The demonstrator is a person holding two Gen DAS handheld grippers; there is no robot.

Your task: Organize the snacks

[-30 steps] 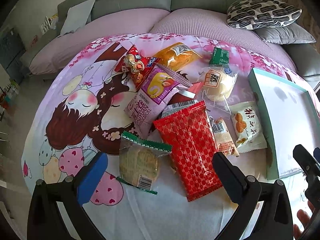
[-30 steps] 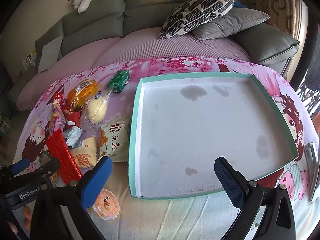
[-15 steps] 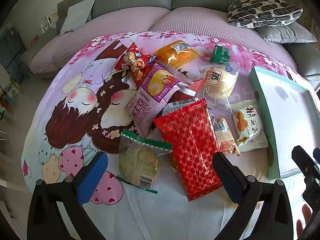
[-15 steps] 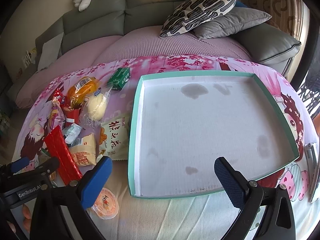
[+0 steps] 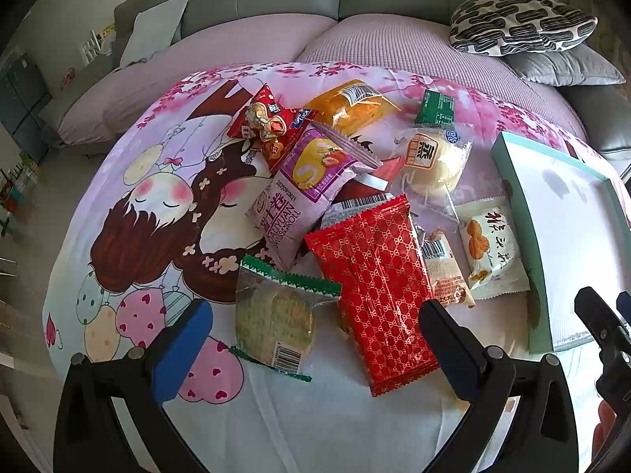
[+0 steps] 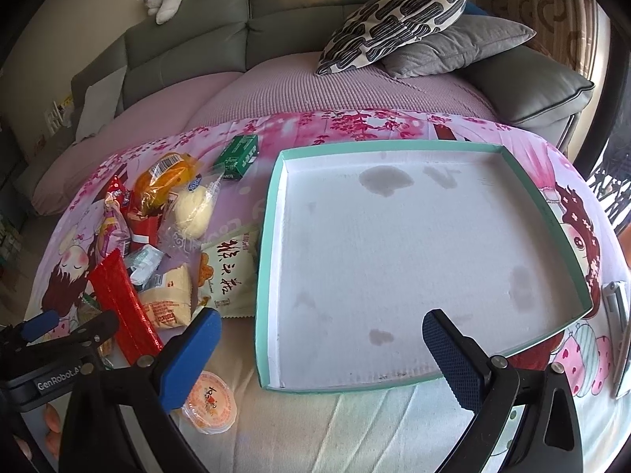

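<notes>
A heap of snack packets lies on the cartoon-print cloth [image 5: 150,213]: a red patterned packet [image 5: 378,287], a clear green-edged cracker packet [image 5: 276,315], a purple swiss-roll packet [image 5: 299,193] and an orange bun packet [image 5: 355,106]. My left gripper [image 5: 315,335] hangs open just above the near end of the heap, holding nothing. A shallow teal-rimmed box [image 6: 414,260] with a white floor sits to the right. My right gripper [image 6: 323,339] stands open over the box's near edge. A small orange jelly cup [image 6: 209,402] lies by its left finger.
A grey sofa [image 6: 276,39] with a patterned cushion [image 6: 398,12] and a grey cushion [image 6: 461,43] runs behind the table. A green box [image 6: 238,151] lies at the far side of the heap. A metal object [image 6: 619,307] rests at the table's right edge.
Both grippers have drifted slightly, the snacks and box shifting a little in view. Both stay open and hold nothing.
</notes>
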